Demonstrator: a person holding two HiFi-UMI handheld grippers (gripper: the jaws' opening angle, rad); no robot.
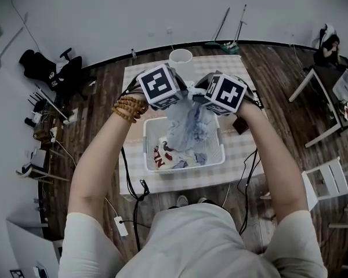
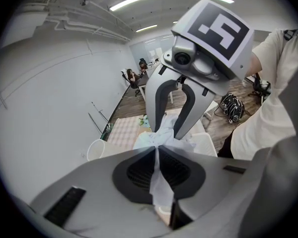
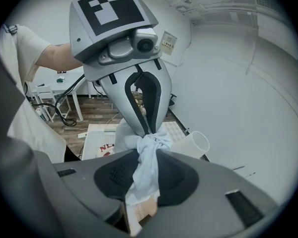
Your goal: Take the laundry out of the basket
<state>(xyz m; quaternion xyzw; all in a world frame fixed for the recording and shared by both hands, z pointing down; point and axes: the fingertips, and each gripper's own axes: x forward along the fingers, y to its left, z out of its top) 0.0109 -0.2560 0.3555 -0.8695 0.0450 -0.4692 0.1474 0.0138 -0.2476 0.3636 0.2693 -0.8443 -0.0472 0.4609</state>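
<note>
A pale blue garment hangs between both grippers above the white laundry basket, its lower part still trailing into the basket. My left gripper is shut on one edge of the cloth, which runs as a thin strip between the pads. My right gripper is shut on a thicker bunch of the same cloth. The two grippers face each other closely, tips almost touching. More laundry, with red-and-white print, lies in the basket.
The basket stands on a table with a checked cloth. A white bucket stands at the table's far edge. Cables hang at the near edge. A white chair is to the right, a black chair to the left.
</note>
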